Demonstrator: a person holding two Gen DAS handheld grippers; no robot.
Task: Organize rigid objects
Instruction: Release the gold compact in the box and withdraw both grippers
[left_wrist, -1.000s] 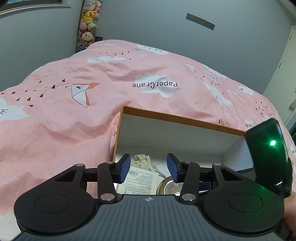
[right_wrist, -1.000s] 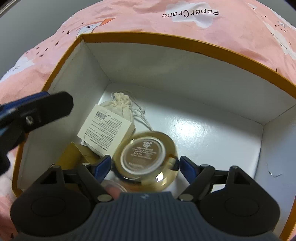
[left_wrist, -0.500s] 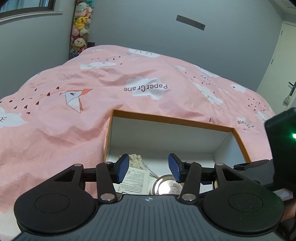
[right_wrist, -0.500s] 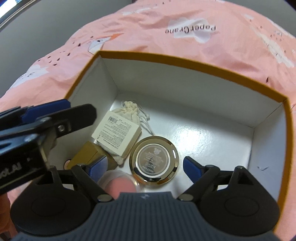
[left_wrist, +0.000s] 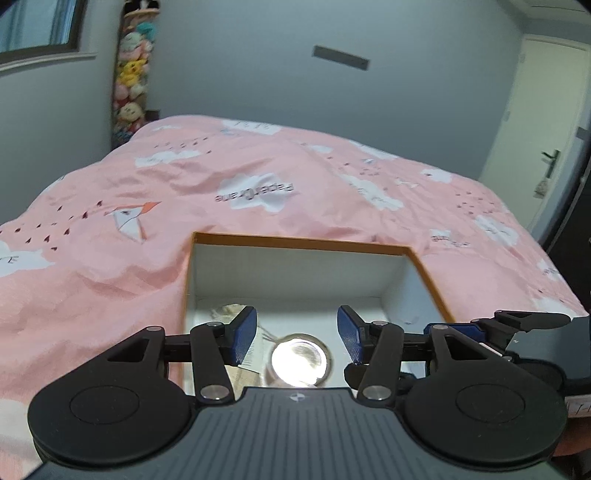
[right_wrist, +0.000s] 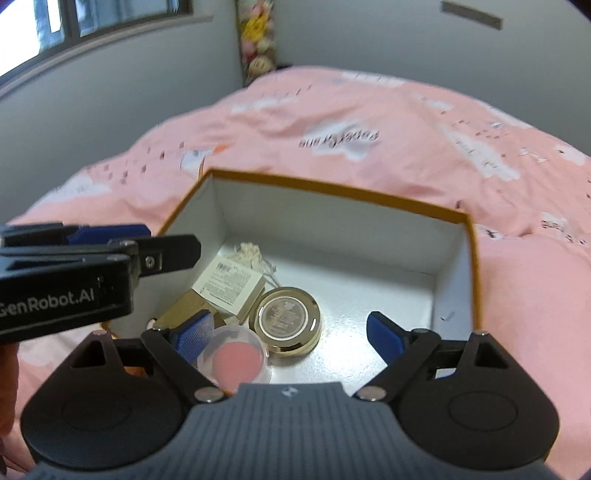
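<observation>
The open box (right_wrist: 452, 273) sits on the soft pink bedcover (right_wrist: 369, 110), which can let it tip if an arm leans on its rim. Inside, toward 9 o'clock, the gold tin (right_wrist: 289, 320), the pink-filled jar (right_wrist: 234, 356) and the white carton (right_wrist: 231, 282) lie crowded – a careless drop could knock them. The left gripper (left_wrist: 297, 332) is opening with nothing between its fingers, and the right gripper (right_wrist: 291, 332) stands wide and empty above the tin.

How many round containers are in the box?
2: the gold compact mid-floor, and the clear pink-filled pot touching its near-left side. The grippers may hide others.
</observation>
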